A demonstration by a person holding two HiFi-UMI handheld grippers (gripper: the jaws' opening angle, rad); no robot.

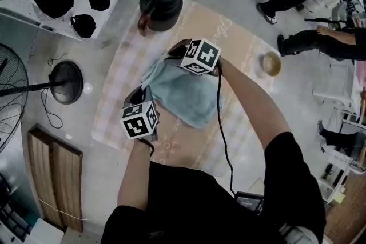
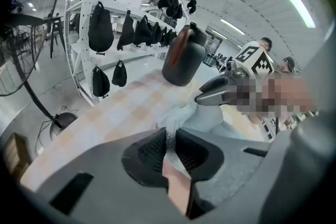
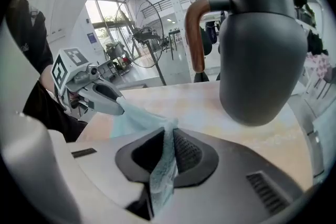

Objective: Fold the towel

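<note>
We find left tongs (image 2: 169, 150) and right tongs (image 3: 167, 148) each pinching a towel (image 1: 191, 95) corner, loose body lying toward the counter's (image 1: 178, 149) right edge.

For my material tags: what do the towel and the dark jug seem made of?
The towel: pale blue terry-like cloth, matte; fuzzy pile shows along its bunched edge. The jug: smooth matte dark grey shell, coated metal or plastic, cannot tell which. Its handle: smooth brown, possibly wood.
</note>
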